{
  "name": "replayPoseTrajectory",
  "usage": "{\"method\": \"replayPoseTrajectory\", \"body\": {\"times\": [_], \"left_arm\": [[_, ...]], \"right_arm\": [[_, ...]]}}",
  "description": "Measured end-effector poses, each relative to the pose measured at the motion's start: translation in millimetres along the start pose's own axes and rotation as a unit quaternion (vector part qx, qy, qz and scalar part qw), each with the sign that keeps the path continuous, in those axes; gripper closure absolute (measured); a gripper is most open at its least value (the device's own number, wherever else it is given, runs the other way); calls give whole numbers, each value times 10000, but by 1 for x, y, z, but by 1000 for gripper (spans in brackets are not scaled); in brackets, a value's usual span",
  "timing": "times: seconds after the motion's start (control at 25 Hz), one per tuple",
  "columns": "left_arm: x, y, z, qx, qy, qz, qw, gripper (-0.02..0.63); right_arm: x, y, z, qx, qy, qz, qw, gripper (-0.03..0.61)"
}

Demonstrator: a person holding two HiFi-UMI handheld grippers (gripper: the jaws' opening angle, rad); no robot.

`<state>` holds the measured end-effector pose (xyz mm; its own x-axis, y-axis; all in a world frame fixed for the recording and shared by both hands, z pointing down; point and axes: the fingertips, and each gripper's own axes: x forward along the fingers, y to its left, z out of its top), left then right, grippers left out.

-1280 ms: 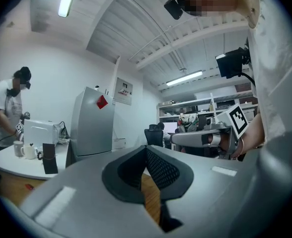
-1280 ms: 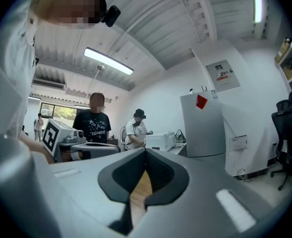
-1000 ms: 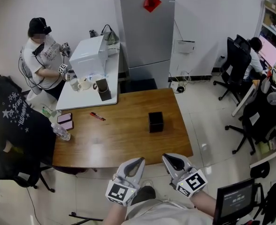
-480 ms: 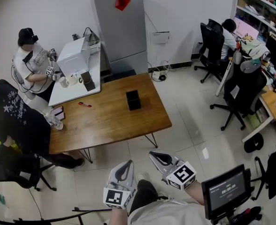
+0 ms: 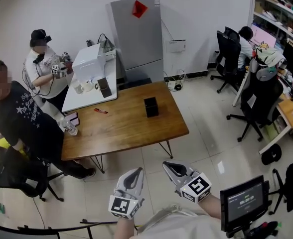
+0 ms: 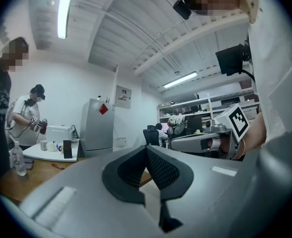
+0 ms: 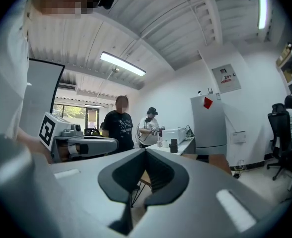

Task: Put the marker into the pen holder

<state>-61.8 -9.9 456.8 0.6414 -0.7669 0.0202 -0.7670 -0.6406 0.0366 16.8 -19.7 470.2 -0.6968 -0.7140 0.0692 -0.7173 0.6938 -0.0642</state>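
Note:
A red marker (image 5: 100, 110) lies on the wooden table (image 5: 131, 131), toward its far left. The black square pen holder (image 5: 151, 106) stands on the same table, to the right of the marker. Both grippers hang low in front of my body, over the floor and well short of the table. The left gripper (image 5: 135, 172) is shut with nothing in it, its tips meeting (image 6: 146, 148). The right gripper (image 5: 168, 165) is shut and empty too (image 7: 145, 150). In the left gripper view the marker (image 6: 57, 166) shows as a small red streak on the table.
Behind the wooden table stand a white table (image 5: 91, 91) with a white box and cups, and a grey refrigerator (image 5: 138, 36). A person in black (image 5: 24, 121) sits at the left; another in white (image 5: 44, 68) stands behind. Office chairs (image 5: 256, 101) are at the right. A screen (image 5: 243, 200) is near my right arm.
I have backed away from the table, which now lies farther off. The view has swung so the seated person in black shows more. Both grippers stay shut and close to my body.

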Motion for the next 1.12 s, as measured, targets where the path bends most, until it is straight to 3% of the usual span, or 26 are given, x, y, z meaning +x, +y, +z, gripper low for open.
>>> {"method": "replayPoseTrajectory", "body": {"times": [0.44,1.12], "left_arm": [[0,2,33,80,-379,-346,9986,598],[37,12,31,18,-335,-325,9989,598]], "right_arm": [[5,7,24,84,-165,-150,9997,578],[12,-23,15,63,-21,-150,9999,578]]}}
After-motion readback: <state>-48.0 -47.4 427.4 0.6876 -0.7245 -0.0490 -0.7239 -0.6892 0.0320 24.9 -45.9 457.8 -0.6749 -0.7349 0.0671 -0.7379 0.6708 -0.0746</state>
